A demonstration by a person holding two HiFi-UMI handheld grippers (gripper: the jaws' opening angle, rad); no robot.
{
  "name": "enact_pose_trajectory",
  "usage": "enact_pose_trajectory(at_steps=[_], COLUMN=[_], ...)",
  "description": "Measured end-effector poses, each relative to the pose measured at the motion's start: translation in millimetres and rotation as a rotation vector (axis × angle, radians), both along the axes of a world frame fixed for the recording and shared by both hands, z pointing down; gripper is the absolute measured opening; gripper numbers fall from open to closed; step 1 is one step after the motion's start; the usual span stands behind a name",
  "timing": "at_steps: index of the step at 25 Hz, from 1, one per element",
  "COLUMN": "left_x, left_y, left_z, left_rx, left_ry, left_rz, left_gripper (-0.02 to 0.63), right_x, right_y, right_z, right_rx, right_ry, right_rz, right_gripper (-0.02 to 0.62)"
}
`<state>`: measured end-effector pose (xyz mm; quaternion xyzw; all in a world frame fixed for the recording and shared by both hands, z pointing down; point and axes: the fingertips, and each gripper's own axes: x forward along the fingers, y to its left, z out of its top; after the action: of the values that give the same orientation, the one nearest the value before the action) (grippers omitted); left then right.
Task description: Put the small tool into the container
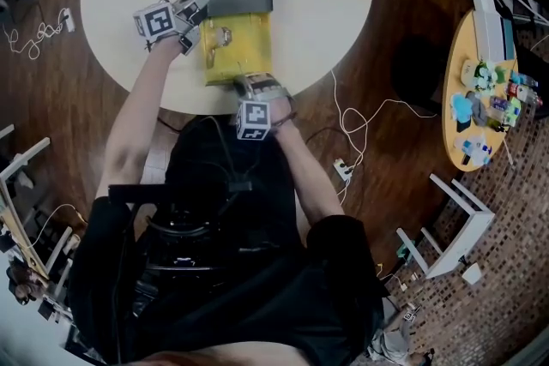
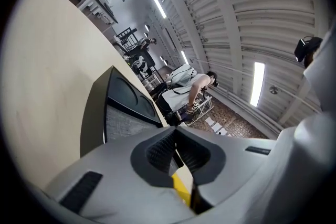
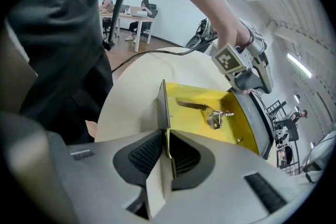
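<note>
The right gripper point(image 3: 167, 147) clamps the near wall of the yellow container point(image 3: 247, 131). The left gripper point(image 2: 175, 149) pinches its yellow edge. The small metal tool point(image 3: 212, 113) lies inside, just beyond the right gripper's jaws.

Round cream table point(image 1: 326, 4), wooden floor point(image 1: 51, 99), strip lights point(image 2: 257, 84)

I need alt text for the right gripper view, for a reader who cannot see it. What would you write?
The right gripper is shut on the near wall of a yellow container on a round pale table. A small metal tool lies inside, and the left gripper is at the far edge.
</note>
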<state>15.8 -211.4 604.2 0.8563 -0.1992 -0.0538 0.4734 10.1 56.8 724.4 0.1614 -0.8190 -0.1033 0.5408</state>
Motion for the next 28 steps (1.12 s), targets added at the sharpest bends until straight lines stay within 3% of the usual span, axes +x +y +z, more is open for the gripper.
enact_pose_trajectory(at_steps=[4,10,14,22,28], left_x=[4,-8,-15,-18,-22], left_y=[2,-13,-25,-28,-29], left_z=[11,-15,-11,-16,-13], left_rx=[0.004,0.089,0.108,0.137,0.155], left_ry=[-0.089,-0.018,-0.069,-0.046,-0.08], left_rz=[0.0,-0.031,-0.047,-0.065,-0.047], left_gripper=[0.0,0.0,0.0,0.0,0.0], right_x=[4,4,7,7,3], right_y=[-20,-24,-41,-69,-78], right_z=[-1,-1,-2,0,1], right_rx=[0.009,0.005,0.036,0.026,0.026], right_ry=[0.014,0.007,0.021,0.022,0.021], right_rz=[-0.01,-0.004,0.008,0.013,0.01], right_gripper=[0.052,0.051,0.051,0.051,0.051])
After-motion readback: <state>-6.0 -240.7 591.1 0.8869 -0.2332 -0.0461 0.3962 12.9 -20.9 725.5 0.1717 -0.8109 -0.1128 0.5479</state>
